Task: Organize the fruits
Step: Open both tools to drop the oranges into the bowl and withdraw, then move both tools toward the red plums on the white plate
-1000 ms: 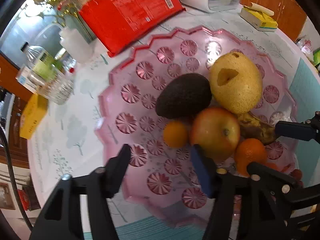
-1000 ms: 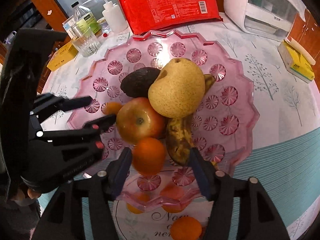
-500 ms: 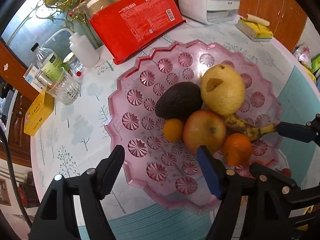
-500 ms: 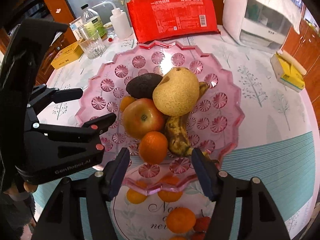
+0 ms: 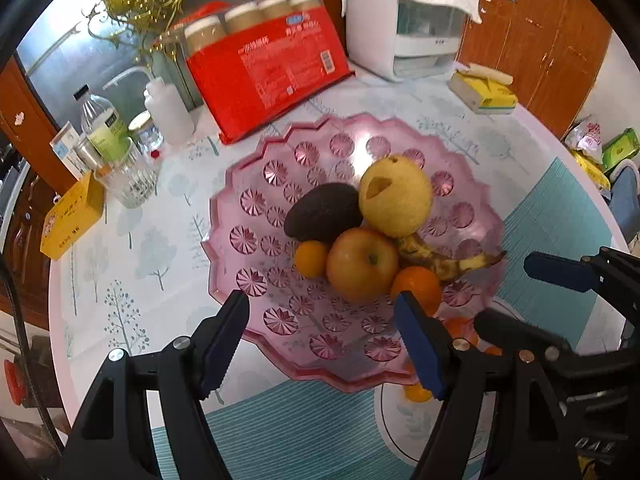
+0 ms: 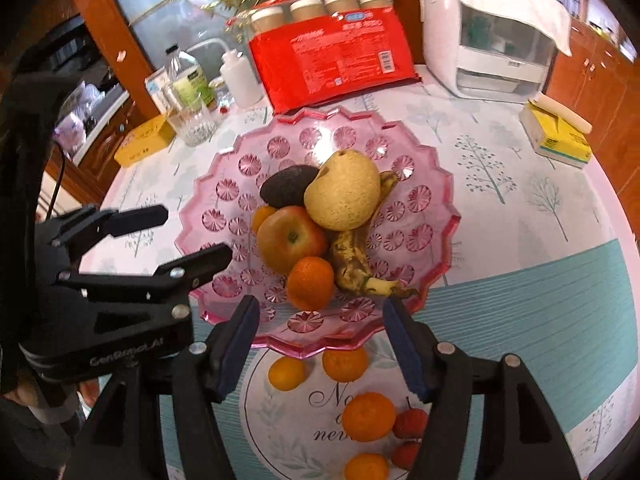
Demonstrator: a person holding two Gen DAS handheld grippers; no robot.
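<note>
Since a second ago both of my hands have lifted and drawn back from the pink fruit plate (image 6: 436, 208), so far more of the table and the room behind it shows now, and my left gripper (image 5: 320, 344) has let its jaws out wider. The fruit is where the job lies: on the plate sit a pear (image 6: 344, 194), an avocado (image 6: 286, 190), an apple (image 6: 290, 238), a mandarin (image 6: 310, 282), a smaller orange fruit (image 5: 310, 258) and a spotted banana (image 6: 352, 264), all touching in one heap. Its long axis runs from the far side of the plate toward my right hand, stem end nearest me. The loose fruit lies on the white placemat (image 6: 280, 420) on my side of the plate: several mandarins (image 6: 368, 416) and two small red fruits (image 6: 410, 422), directly under and between the jaws of my right gripper (image 6: 320, 348), which stands about half open with nothing in it. My left gripper is likewise empty, with only the plate's near rim below it. I judge the right hand is the nearer one to the loose pieces, which lie below and slightly toward me, so the next reach would be down and back rather than forward. Beyond the plate stand a red pack of paper cups (image 6: 334, 54), a glass (image 6: 192, 122) and a yellow box (image 6: 556, 136).
</note>
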